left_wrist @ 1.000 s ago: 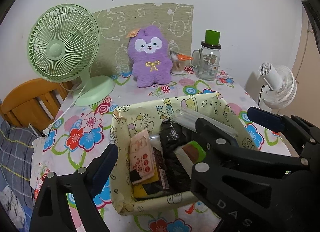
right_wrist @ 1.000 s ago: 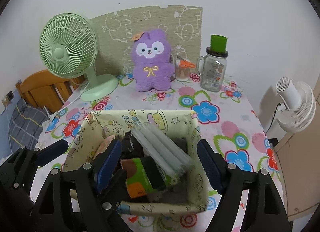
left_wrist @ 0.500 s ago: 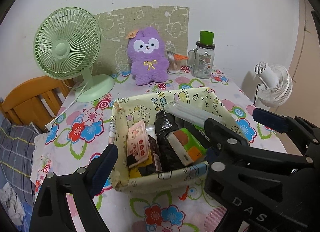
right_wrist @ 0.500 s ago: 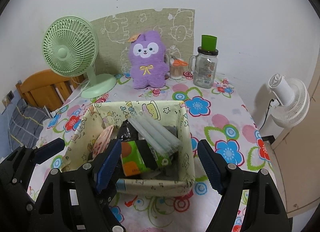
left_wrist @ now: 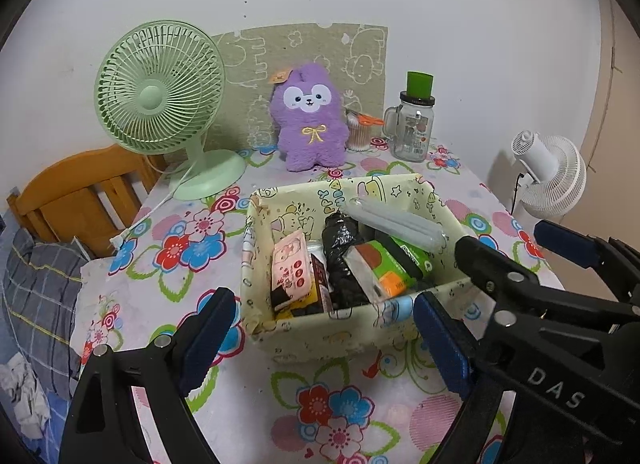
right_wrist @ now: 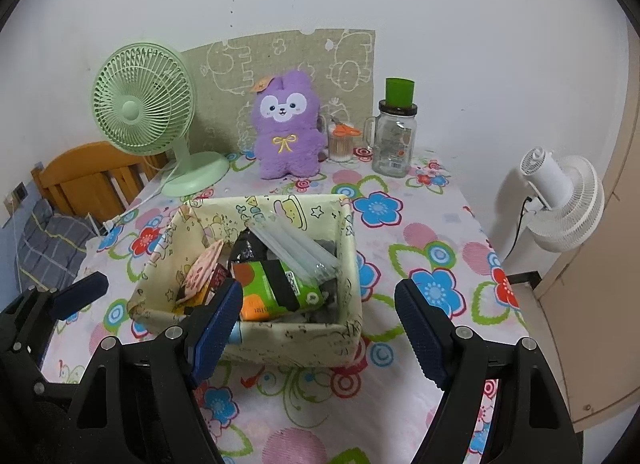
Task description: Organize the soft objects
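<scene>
A cream fabric basket (left_wrist: 256,248) (right_wrist: 349,240) with a cartoon print stands on the flowered table. It holds a pink packet (left_wrist: 291,268), a black bag (left_wrist: 340,248), a green and orange pack (right_wrist: 276,288) and a clear bundle of tubes (right_wrist: 296,244). A purple plush toy (left_wrist: 310,119) (right_wrist: 286,131) sits upright at the back by the wall. My left gripper (left_wrist: 324,338) is open in front of the basket's near wall, holding nothing. My right gripper (right_wrist: 318,326) is open beside it, also empty, its fingers either side of the basket's near right corner in the picture.
A green desk fan (left_wrist: 156,91) stands at the back left, a glass jar with a green lid (left_wrist: 414,127) and a cup of cotton swabs (left_wrist: 358,135) at the back right. A wooden chair (left_wrist: 80,191) is left of the table, a white fan (left_wrist: 548,175) right.
Both grippers have drawn back from the basket, still open. The basket now looks farther off and more tablecloth shows in front of it. The basket has stayed in place.
</scene>
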Demonstrator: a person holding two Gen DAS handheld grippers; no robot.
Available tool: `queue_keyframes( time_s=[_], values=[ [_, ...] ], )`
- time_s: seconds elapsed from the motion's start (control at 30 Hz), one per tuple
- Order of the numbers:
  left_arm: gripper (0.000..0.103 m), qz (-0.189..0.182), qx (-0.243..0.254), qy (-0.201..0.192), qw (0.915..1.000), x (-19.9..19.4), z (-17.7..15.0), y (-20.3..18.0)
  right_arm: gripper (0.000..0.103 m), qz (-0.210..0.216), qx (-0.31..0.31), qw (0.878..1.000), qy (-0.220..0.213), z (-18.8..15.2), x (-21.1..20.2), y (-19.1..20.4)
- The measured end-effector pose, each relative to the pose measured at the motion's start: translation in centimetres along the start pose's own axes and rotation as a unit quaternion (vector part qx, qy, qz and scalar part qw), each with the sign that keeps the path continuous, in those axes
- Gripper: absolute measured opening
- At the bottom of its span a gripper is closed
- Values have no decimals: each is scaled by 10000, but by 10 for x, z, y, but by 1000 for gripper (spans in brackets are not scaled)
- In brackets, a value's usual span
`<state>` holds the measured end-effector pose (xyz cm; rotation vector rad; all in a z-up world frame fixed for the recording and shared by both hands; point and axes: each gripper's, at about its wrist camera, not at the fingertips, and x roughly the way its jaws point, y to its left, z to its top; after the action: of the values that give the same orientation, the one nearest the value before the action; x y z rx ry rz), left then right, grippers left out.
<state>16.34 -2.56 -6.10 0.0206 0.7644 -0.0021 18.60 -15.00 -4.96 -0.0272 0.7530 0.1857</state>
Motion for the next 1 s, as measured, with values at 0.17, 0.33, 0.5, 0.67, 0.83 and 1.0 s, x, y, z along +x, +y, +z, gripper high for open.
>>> queue_keyframes(
  time_s=[0.17, 0.33, 0.5, 0.67, 0.83, 1.0],
  values=[
    [92, 17, -9, -9, 10000, -7, -8, 2, 81, -51, -29, 10000, -47, -8, -11, -5],
    [92, 45, -60, -22, 10000, -15, -15, 6, 81, -99, 13, 9999, -58, -16, -21, -10],
    [92, 47, -142, -92, 9998, -28, -24, 12, 81, -211, 8, 9997, -142, -23, -38, -12],
    [94, 31, -254, -228, 9994, -46, -29, 19, 81, -178, -10, 9997, -162, -30, -49, -12],
    [95, 64, -282, -331, 9990, -58, -33, 22, 81, -143, -109, 9996, -198, -38, -58, -5],
    [96, 92, -312, -383, 9987, -67, -39, 25, 81, -85, -167, 9994, -289, -45, -70, 1]
  ],
)
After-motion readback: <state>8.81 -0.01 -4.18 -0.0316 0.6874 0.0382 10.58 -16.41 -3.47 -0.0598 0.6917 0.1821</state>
